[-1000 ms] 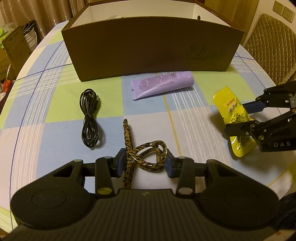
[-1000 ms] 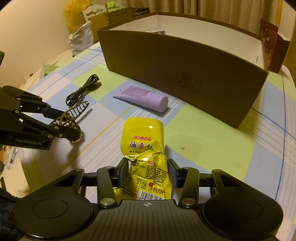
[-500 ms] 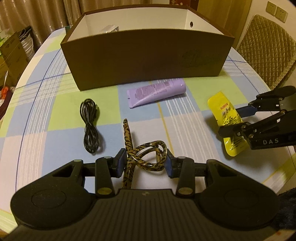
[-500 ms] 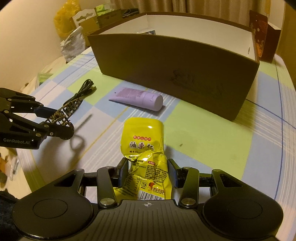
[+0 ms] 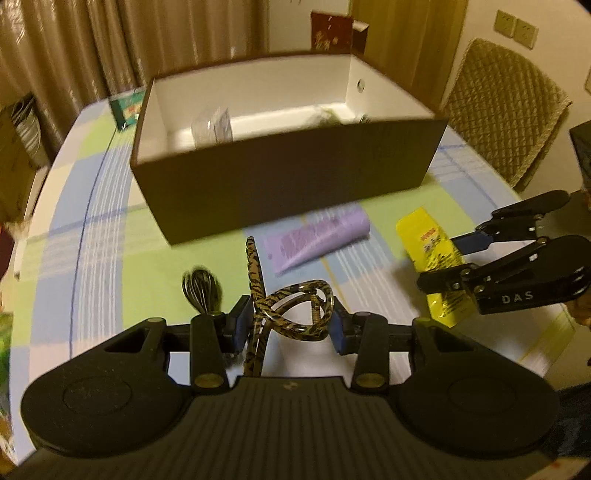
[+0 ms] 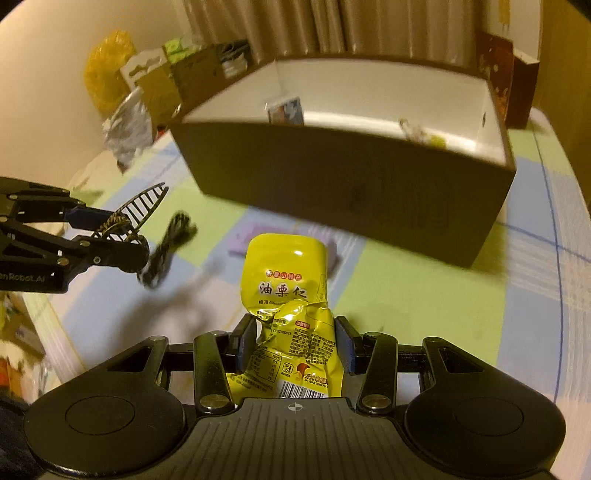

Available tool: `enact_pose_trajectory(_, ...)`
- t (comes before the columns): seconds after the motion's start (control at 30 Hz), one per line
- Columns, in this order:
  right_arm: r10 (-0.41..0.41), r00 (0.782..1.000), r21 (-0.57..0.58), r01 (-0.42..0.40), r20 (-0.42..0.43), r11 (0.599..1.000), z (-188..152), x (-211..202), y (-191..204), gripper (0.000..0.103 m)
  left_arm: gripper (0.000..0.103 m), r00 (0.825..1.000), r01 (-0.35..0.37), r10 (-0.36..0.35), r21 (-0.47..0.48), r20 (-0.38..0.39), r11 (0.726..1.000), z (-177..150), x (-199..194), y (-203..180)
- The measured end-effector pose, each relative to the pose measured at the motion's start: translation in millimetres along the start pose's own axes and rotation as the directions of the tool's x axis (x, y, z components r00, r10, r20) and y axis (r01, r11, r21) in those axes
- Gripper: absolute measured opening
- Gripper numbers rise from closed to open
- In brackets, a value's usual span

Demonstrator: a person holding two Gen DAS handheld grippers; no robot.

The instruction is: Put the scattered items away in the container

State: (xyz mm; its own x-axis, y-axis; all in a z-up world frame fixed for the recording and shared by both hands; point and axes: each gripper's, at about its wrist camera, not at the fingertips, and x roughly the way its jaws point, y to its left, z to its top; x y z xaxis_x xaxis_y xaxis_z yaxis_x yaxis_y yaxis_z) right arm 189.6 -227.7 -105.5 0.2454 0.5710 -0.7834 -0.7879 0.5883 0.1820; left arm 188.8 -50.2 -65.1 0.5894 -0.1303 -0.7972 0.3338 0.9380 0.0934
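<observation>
My left gripper (image 5: pixel 291 321) is shut on a tiger-striped hair clip (image 5: pixel 295 310), held above the checked tablecloth. From the right wrist view the same gripper (image 6: pixel 114 236) shows at the left with the clip (image 6: pixel 144 201) sticking out. My right gripper (image 6: pixel 295 343) is shut on a crumpled yellow snack packet (image 6: pixel 284 273); it appears at the right of the left wrist view (image 5: pixel 445 262) with the packet (image 5: pixel 428 236). The brown box (image 5: pixel 288 177) (image 6: pixel 351 192) stands ahead, white inside. A purple tube (image 5: pixel 321 236) and a black cable (image 5: pixel 201 288) lie in front of it.
A small pouch (image 6: pixel 286 110) and another small item (image 6: pixel 421 133) lie in the box. A quilted chair (image 5: pixel 506 107) stands at the far right, a red carton (image 5: pixel 332 35) behind the box, a green packet (image 5: pixel 127 107) at the table's far left. Bags (image 6: pixel 129 122) sit beyond the table edge.
Both grippers have risen with the clip and the packet still in them. The box's inside now shows over its near wall, and the tube and cable sit lower and closer in view.
</observation>
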Motion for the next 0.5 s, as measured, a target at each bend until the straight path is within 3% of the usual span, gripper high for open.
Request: enact_pose_trajectory(0.5,-0.007,0.987,0.026,0.003,0.163,1.000,79,-32,-13,0.043,0.037,0.983,0.077,-0.084,0.047,0.163,0.996,63,-22,28)
